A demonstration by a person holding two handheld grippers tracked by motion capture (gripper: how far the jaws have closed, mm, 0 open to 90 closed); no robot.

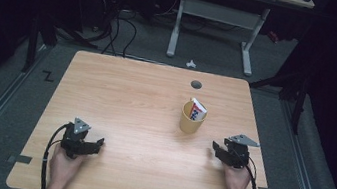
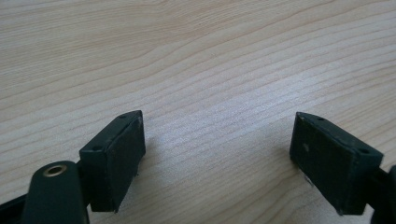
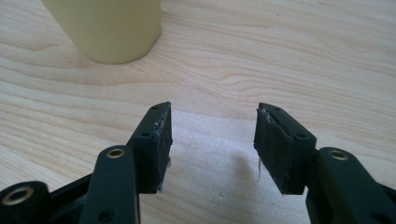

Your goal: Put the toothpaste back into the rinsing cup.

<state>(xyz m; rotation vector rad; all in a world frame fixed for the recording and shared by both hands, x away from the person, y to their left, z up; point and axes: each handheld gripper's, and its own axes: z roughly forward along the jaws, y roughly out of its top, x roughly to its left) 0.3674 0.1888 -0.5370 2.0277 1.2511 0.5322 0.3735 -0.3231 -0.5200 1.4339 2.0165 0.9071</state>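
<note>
- Cup (image 1: pixel 192 118), yellow and upright, stands on the right half of the table (image 1: pixel 130 99), with a red-and-white tube or packet (image 1: pixel 198 110) leaning out over its rim; judged from its lean, the packet rests loose inside, propped by the wall of the cup.
- Right tongs (image 1: pixel 214 147) lie just below and to the right of the cup, apart from it, jaws parted about halfway with nothing between them; the right gripper view shows bare wood in the gap (image 3: pixel 212 140) and the foot of the cup (image 3: pixel 112 28) ahead and to one side, a placing that reads as a hand at rest near its work, not a grip.
- Left tongs (image 1: pixel 98 142) rest well to the left of the cup, near the table's front edge, jaws spread wide and empty over the wood grain (image 2: pixel 217 135).
- Round cable hole (image 1: pixel 196 84) sits in the table just beyond the cup; nothing else lies on the wood.
- Nothing stands between the right tongs and the cup; the leaning packet looks like the one thing a careless approach from above could knock.
- Grey floor, a white-legged desk frame (image 1: pixel 214 25) and loose cables (image 1: pixel 115 31) lie beyond the table's far edge.
</note>
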